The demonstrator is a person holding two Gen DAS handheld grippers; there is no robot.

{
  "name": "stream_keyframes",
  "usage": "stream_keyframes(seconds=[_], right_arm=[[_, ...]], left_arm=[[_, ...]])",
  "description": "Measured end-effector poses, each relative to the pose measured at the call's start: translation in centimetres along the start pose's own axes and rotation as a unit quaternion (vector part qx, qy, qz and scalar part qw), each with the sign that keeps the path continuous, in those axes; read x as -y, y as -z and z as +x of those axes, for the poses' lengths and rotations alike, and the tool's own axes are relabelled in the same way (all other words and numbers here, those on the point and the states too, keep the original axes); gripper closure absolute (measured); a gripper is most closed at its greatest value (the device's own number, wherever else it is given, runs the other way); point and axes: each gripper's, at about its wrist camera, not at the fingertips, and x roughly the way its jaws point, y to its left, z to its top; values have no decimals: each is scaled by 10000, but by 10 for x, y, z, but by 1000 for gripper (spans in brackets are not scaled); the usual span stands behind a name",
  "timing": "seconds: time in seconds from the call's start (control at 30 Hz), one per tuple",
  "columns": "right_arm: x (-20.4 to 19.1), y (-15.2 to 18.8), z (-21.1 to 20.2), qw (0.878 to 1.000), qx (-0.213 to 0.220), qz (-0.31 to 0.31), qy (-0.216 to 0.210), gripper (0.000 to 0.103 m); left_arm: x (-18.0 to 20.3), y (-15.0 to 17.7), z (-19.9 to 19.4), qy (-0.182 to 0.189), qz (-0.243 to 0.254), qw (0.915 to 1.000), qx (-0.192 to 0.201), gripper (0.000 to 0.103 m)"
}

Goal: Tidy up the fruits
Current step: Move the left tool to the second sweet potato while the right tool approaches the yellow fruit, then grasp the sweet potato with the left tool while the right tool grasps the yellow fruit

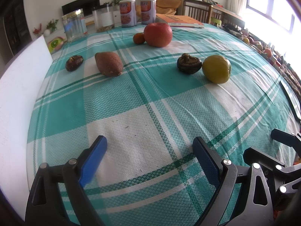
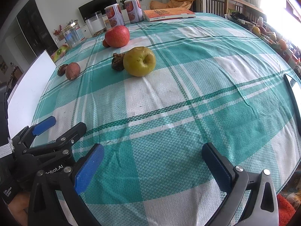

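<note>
On the green-and-white checked tablecloth [image 1: 131, 124] lie a red apple [image 1: 158, 34] [image 2: 117, 36] with a small orange [image 1: 138, 38] [image 2: 105, 43] touching its left side. Nearer are a yellow-green apple [image 1: 216, 68] [image 2: 139, 61], a reddish sweet potato [image 1: 108, 63] [image 2: 72, 71] and two dark wrinkled pieces [image 1: 74, 62] [image 1: 189, 63]. My left gripper [image 1: 149, 143] [image 2: 65, 124] hovers open over bare cloth, well short of the fruit. Beside it on the right, my right gripper [image 2: 153, 147] [image 1: 263, 143] is open too, with nothing between its blue pads.
Along the far edge stand two glass jars [image 1: 74, 25] [image 1: 104, 18], two printed cans [image 1: 128, 13] [image 1: 148, 11] and an orange book [image 1: 180, 20]. A white board [image 1: 20, 86] borders the left side. A dark flat device [image 2: 293, 94] lies at the right edge. Chairs stand behind.
</note>
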Motion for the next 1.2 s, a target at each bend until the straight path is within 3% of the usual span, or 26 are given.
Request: stream_keyframes(seconds=[0.1,0.17,0.23,0.3,0.4,0.5,0.6,0.67,0.9,1.0,1.1,1.2], right_arm=[[0,0,0,10000,5,3,-1,0],[0,0,0,10000,14,19,-19,0],[0,0,0,10000,17,26,-25,0],[0,0,0,10000,15,18,-14,0],[0,0,0,10000,12,5,3,0],[1,0,0,10000,21,29,-32,0],[1,0,-1,10000,26,39,-43,0],[0,0,0,10000,21,22,-19,0],[5,0,-2,9997,73,154,-159,0],[28,-1,-10,9933,270,782,-806,0],[52,-13,-6,9811,387,1338,-1345,0],[44,-46,-1,9878,530,825,-1207,0]], left_arm=[[-7,-2,-1,182,-123,9998,-2,9],[-22,-17,-2,494,-603,9969,-136,10],[-41,-43,-6,608,-1085,9922,30,10],[-56,-72,-3,303,-1325,9906,162,10],[-70,-107,32,-41,-1432,9895,-208,10],[-81,-113,64,-197,-1634,9849,-532,11],[-82,-108,79,-247,-1621,9844,-636,18],[-79,-107,74,-300,-1417,9885,-423,59],[-73,-76,38,317,-1206,9903,-614,60],[-66,-47,12,778,-1107,9875,-806,60],[-59,-15,-11,920,-942,9875,-862,60],[-55,6,-23,889,-762,9895,-845,59]])
